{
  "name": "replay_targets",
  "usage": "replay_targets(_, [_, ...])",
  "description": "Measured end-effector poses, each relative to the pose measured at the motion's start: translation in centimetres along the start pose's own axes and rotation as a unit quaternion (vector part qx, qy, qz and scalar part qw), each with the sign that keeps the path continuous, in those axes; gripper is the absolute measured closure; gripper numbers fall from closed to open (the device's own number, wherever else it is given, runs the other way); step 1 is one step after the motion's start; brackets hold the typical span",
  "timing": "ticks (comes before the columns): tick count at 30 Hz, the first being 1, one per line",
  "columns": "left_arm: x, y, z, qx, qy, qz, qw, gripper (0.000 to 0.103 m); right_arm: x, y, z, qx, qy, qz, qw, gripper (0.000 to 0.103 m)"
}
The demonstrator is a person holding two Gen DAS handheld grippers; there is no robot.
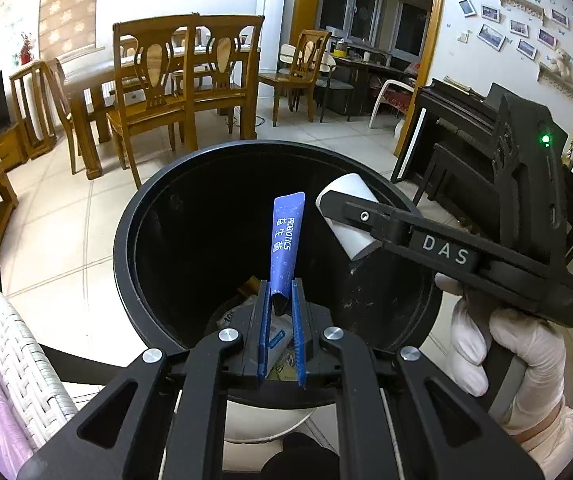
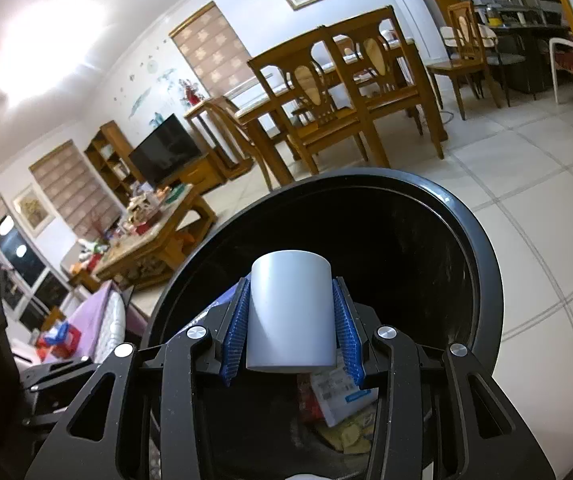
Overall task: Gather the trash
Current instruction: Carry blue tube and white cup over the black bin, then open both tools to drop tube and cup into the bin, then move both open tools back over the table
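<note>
both tools are tipped downward over the mouth of one round black plastic trash bin (image 1: 126, 240) standing on the pale tiled floor (image 1: 58, 240). the left tool (image 1: 280, 300) is clenched on the lower end of one long blue foil probiotics sachet (image 1: 286, 236); the sachet stands nearly upright, its long axis running away from the tool and its free end pointing up and slightly right, above the bin's opening. the right tool (image 2: 291, 316) grasps one short white paper cup (image 2: 290, 312) between its two blue ribbed pads, which press on the cup's opposite sides. in the left wrist view the cup lies tilted, its long axis slanting from upper left to lower right across the bin's right rim, and the right tool reaches in from the right, held by one hand in a white glove (image 1: 526, 360) gripping the handle from below. at the bottom of the bin lies a small heap of paper and wrapper scraps (image 2: 342, 396); their number cannot be told.
</note>
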State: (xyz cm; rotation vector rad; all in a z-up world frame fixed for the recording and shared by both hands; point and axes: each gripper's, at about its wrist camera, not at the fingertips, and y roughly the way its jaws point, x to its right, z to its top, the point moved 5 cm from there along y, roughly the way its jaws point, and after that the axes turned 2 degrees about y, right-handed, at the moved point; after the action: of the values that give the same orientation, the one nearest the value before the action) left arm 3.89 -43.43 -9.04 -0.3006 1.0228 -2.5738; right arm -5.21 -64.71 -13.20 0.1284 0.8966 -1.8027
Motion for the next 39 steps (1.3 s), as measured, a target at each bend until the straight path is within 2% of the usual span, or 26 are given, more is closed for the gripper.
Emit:
replay_targets(14, [0.0,0.8,0.2,-0.011,0.001,0.003,0.9999,0.092,-0.8,0.5,-0.6,0.001,-0.018,-0.011,1.000,0.062])
replay_targets(21, [0.0,1.3,-0.1,-0.017,-0.002,0.009,0.9998,0.086,-1.0,0.7,-0.7,-0.001,-0.018,-0.007,1.000,0.059])
replay_targets(23, [-0.1,1.3,-0.2,-0.018,-0.004,0.013,0.9997,0.077,-1.2,0.6,-0.9,0.001,-0.018,-0.003,1.000,0.053])
replay_targets(25, [-0.1,1.1,-0.2,-0.011,-0.004,0.021,0.9997,0.051,-1.4,0.4,-0.9,0.004,-0.018,-0.001,1.000,0.046])
replay_targets(26, [-0.2,0.9,-0.1,-0.007,-0.004,0.023,0.9997,0.048,-1.5,0.3,-0.9,0.005,-0.017,-0.001,1.000,0.045])
replay_targets(30, [-0.5,0.9,-0.3,-0.010,-0.011,0.026,0.9996,0.046,-1.2,-0.4,-0.7,0.013,-0.008,0.004,1.000,0.042])
replay_targets(33, [-0.6,0.4,-0.2,-0.003,-0.021,0.033,0.9992,0.017,-1.4,-1.4,-0.4,0.024,-0.006,0.003,1.000,0.031])
replay_targets(34, [-0.7,-0.1,-0.1,0.005,-0.026,0.035,0.9991,0.012,-1.5,-1.8,-0.3,0.029,-0.004,0.004,1.000,0.029])
replay_targets(39, [-1.5,-2.6,-0.6,0.013,-0.042,0.040,0.9982,0.012,-2.9,-3.6,-0.3,0.040,-0.009,0.013,0.999,0.027])
